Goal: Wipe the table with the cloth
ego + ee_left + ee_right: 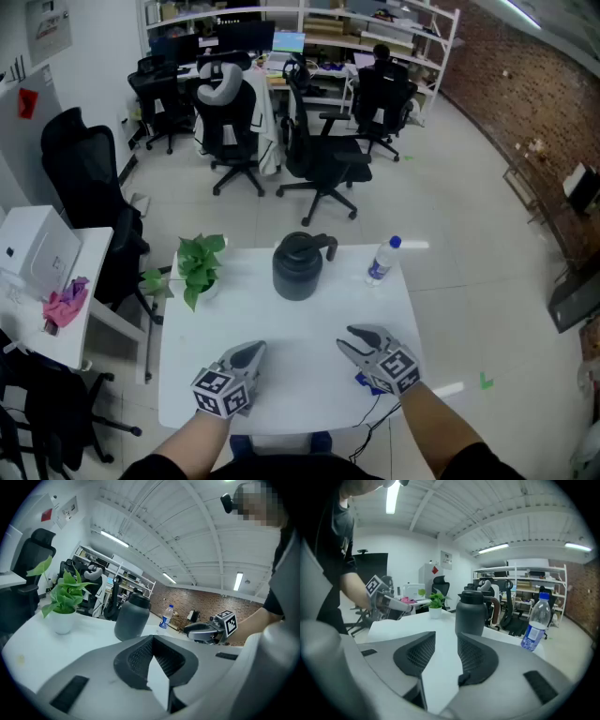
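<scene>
Both grippers sit low over the near edge of the white table [291, 333], side by side but apart, pointing away from me and slightly down.

Left gripper [255, 349]: in its own view the jaw tips meet, with only a sliver of tabletop showing behind them. Clenched, nothing in it.

Right gripper [352, 337]: its view shows a clear gap between the pads [471, 656], with bare table seen through it. Released, nothing between the jaws.

Cloth [64, 302]: pink and crumpled, lying on the side desk [94, 272] to the left of the table, next to a white box [37, 248]. It is well apart from both grippers, and neither touches it.

On the table's far half:
- plant [199, 262] in a white pot at the left
- dark jug [298, 267] in the middle
- bottle [382, 260] with a blue cap at the right, upright

A small blue patch [364, 380] shows under the right gripper at the table edge; I can't tell what it is.

Office chairs [323, 155] stand beyond the table.
</scene>
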`<state>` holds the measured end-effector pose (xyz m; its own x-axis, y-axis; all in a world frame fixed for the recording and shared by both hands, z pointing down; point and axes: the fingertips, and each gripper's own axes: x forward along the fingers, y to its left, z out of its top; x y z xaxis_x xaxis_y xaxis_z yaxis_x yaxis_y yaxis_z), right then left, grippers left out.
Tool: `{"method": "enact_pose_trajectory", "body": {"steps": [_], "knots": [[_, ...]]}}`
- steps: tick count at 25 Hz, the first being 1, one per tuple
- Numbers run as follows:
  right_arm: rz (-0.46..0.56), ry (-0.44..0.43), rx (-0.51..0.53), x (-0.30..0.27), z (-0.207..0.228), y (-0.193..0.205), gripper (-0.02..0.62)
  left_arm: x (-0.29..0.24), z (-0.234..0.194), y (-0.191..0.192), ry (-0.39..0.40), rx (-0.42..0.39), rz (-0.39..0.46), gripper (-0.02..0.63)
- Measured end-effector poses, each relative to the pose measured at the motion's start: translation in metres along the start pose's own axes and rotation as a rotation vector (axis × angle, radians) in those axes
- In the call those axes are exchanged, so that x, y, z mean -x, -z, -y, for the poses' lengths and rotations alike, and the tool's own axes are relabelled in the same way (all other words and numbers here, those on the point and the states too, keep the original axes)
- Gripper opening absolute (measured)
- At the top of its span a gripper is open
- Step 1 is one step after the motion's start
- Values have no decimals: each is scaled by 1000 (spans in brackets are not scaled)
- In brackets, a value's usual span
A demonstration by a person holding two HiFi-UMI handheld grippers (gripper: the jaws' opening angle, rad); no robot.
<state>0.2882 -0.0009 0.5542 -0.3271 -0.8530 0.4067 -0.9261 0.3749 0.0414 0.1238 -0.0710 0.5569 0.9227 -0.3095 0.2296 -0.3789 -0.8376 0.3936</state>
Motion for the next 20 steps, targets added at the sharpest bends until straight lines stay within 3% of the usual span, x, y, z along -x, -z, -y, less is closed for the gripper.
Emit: {"method": "enact_pose_trajectory", "body": {"steps": [6,11,14,17,20], "knots": [[-320,-169,281,56,23,68,296,-6,4,-1,4,-6,-8,-2],[-586,-319,408,87,14,147,348,-10,11,5,10,-9,-28,-2],[-690,-250,317,88,17,172,377,-12,14,7,13,-10,-35,-2],[-703,-109,105,84,29,189,443,-13,16,8,13,-6,-35,-2],[-714,-80,-1,81,26,197,457,-14,15,7,12,-2,-36,-2]]}}
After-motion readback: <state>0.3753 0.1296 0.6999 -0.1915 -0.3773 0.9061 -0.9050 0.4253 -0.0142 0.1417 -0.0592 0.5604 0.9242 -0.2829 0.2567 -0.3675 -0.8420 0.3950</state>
